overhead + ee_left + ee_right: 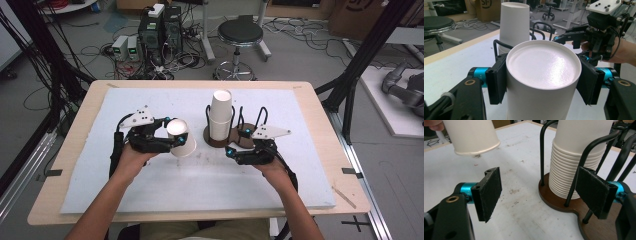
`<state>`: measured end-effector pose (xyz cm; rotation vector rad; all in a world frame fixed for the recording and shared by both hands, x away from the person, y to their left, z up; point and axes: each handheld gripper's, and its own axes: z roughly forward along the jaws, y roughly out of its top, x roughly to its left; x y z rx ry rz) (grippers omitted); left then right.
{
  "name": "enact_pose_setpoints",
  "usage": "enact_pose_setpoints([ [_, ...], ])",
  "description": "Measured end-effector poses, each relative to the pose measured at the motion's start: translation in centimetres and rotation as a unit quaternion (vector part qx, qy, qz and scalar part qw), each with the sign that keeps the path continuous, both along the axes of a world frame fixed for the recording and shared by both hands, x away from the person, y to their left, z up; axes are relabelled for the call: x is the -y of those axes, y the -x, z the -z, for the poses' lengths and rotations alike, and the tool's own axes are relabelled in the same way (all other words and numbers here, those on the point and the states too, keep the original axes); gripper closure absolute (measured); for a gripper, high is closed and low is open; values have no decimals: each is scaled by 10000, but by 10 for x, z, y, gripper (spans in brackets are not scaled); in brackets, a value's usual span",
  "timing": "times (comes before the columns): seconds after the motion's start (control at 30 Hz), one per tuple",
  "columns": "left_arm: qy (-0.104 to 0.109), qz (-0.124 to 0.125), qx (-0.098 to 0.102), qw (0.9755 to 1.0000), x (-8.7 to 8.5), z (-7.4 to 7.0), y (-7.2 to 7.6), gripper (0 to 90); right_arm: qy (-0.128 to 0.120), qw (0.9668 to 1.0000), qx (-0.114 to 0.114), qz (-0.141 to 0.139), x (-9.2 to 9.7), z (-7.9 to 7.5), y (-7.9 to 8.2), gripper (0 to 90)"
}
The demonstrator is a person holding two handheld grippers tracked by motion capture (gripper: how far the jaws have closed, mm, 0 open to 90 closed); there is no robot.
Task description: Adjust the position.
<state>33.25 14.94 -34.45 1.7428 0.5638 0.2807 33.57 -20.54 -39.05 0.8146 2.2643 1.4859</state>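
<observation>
An upside-down white paper cup (181, 139) hangs just above the white mat, and my left gripper (172, 133) is shut on it. In the left gripper view both pads (497, 77) press the cup (541, 75) on its sides below its closed base. A tall stack of white cups (220, 114) stands in a black wire holder on a brown base (243, 142). My right gripper (237, 141) stands open beside that base, nothing between its pads (489, 192). In the right gripper view the stack (574, 167) is ahead right and the held cup (471, 137) upper left.
The white mat (200, 185) covers most of the wooden table (320, 120). The holder has a second wire cage (261, 119) to the right of the stack. Beyond the far edge are a stool (240, 35) and computer boxes (160, 30) on the floor.
</observation>
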Motion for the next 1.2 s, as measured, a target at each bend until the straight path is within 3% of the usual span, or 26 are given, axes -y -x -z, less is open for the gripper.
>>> enact_pose_setpoints([
  [0.27, 114, 176, 4, 9998, -6, 4, 5, 339, -141, 9989, -97, -434, -3, 3, 4, 205],
  [0.43, 198, 424, 79, 9989, -4, 3, 6, 340, -262, 9957, -72, -888, -9, 4, 7, 190],
  [0.63, 257, 684, 104, 9973, 1, 5, 9, 341, -401, 9927, -162, -1126, -11, 3, 9, 189],
  [0.7, 310, 799, 107, 9963, 2, 6, 10, 340, -474, 9901, -234, -1303, -12, 3, 10, 154],
  [0.73, 337, 860, 108, 9957, 3, 6, 11, 341, -627, 9881, -373, -1353, -14, 2, 11, 155],
  [0.8, 344, 990, 119, 9944, 5, 5, 13, 340, -664, 9872, -364, -1401, -15, 1, 12, 155],
  [0.83, 330, 1030, 119, 9941, 7, 5, 13, 340, -738, 9840, -343, -1586, -17, 0, 12, 155],
  [0.9, 283, 1087, 91, 9936, 11, 6, 14, 341, -770, 9826, -330, -1655, -19, 0, 13, 155],
  [1.03, 169, 1192, 65, 9927, 18, 7, 16, 340, -634, 9799, -296, -1868, -31, 2, 16, 155],
  [1.2, 136, 1247, -11, 9921, 24, 7, 18, 340, -635, 9769, -255, -2024, -43, 5, 17, 155],
])
